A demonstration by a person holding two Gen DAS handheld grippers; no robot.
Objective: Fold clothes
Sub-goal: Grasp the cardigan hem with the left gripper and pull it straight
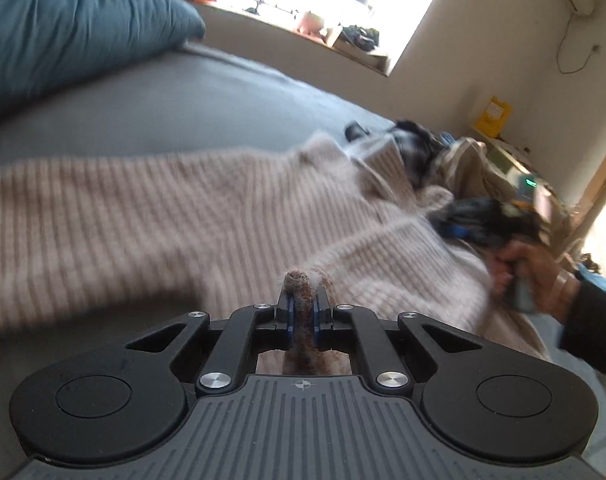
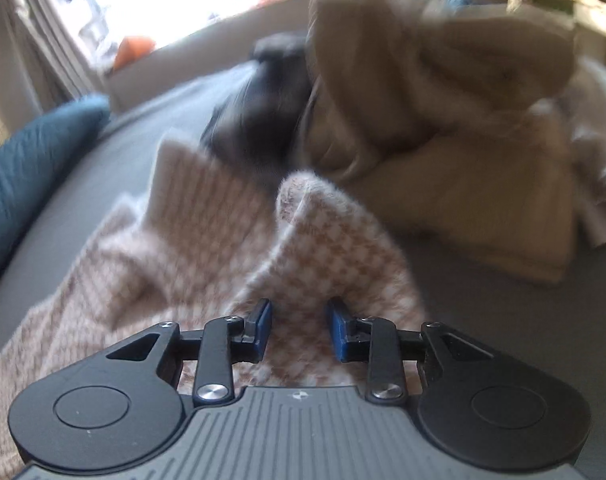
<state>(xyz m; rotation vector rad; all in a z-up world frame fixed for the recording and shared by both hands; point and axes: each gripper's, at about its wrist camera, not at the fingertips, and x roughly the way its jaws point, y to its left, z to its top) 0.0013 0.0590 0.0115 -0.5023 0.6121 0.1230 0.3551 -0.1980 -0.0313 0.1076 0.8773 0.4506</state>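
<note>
My left gripper (image 1: 303,300) tilts down over the grey bed (image 1: 183,96), its jaws pinched tight on a fold of the pink ribbed sweater (image 1: 143,208) spread there. My right gripper (image 2: 299,320), angled down more steeply, has its half-parted pads against a bunched sleeve; my right hand (image 1: 543,276) wraps its handle.

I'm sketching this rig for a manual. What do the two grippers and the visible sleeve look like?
Both the left gripper and right gripper have black linkage arms with silver screws, blue pads, a ribbed grey body and a small crosshair mark. The sleeve is black.
</note>
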